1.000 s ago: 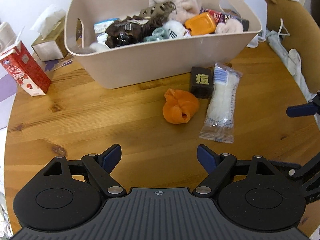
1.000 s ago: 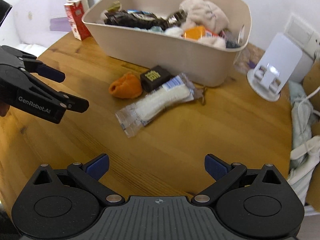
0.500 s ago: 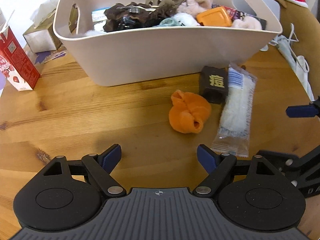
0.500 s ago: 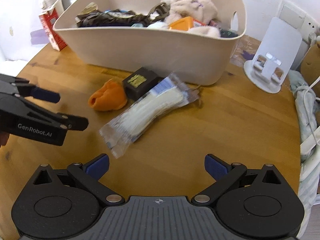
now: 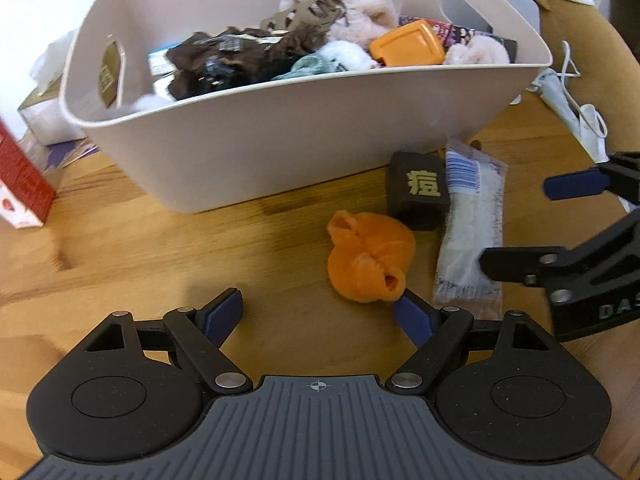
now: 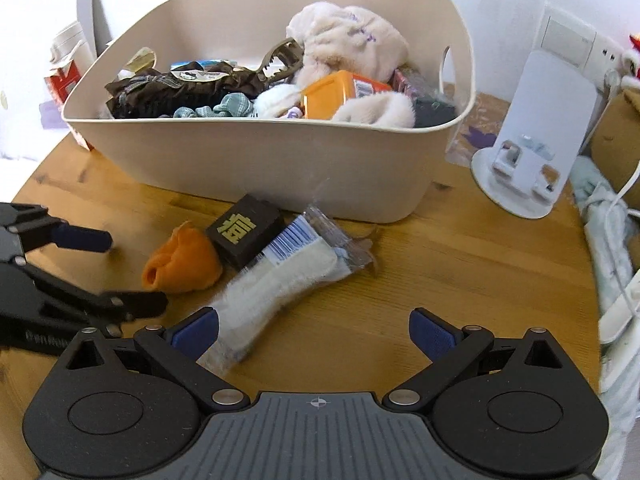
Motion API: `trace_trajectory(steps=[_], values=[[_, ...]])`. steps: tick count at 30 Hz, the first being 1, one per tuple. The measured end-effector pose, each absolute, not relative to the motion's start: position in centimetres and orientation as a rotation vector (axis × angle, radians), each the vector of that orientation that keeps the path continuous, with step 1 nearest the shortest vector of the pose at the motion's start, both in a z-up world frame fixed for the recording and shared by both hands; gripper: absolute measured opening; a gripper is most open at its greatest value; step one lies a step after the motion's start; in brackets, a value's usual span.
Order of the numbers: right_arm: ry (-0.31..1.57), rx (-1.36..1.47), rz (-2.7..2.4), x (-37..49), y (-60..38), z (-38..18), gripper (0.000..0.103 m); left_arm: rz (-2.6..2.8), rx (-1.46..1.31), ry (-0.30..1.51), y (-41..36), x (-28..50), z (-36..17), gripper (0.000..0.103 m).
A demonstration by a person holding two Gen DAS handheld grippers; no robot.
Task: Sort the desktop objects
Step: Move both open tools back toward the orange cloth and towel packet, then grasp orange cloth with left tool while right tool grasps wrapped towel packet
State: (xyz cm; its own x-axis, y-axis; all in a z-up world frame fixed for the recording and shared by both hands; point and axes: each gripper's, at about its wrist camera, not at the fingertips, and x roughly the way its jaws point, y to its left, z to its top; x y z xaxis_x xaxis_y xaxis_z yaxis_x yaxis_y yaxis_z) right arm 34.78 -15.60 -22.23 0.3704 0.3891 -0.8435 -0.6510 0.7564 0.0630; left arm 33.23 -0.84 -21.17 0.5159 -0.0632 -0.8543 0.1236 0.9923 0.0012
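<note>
A beige bin [image 5: 304,136] full of soft items stands on the round wooden table [image 5: 140,248]; it also shows in the right wrist view [image 6: 260,160]. In front of it lie an orange cloth ball [image 5: 368,262] [image 6: 182,266], a black block with a gold character [image 5: 418,188] [image 6: 244,232] and a clear packet of white material [image 5: 470,224] [image 6: 280,288]. My left gripper [image 5: 320,312] is open, its right finger beside the orange ball. My right gripper [image 6: 314,334] is open, its left finger at the packet's near end.
A red carton [image 5: 20,184] and a tissue box [image 5: 44,116] stand left of the bin. A white phone stand [image 6: 532,160] stands right of it. Cloth and cables [image 6: 612,240] hang at the table's right edge.
Both grippers have moved forward toward the bin. The orange ball now lies by my left gripper's right finger, and the packet's end by my right gripper's left finger.
</note>
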Motion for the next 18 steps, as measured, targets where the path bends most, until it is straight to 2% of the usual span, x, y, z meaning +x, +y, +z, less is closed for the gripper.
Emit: trace_trajectory(steps=[14, 18], values=[[1.048, -0.093, 0.553, 36.6, -16.3, -23.7, 0.101, -0.113, 0.100, 0.936, -1.4, 35.2, -21.7, 0.084], [1.060, -0.091, 0.554, 36.8, -15.9, -23.7, 0.096, -0.130, 0.086, 0.918, -1.2, 35.3, -21.8, 0.078]])
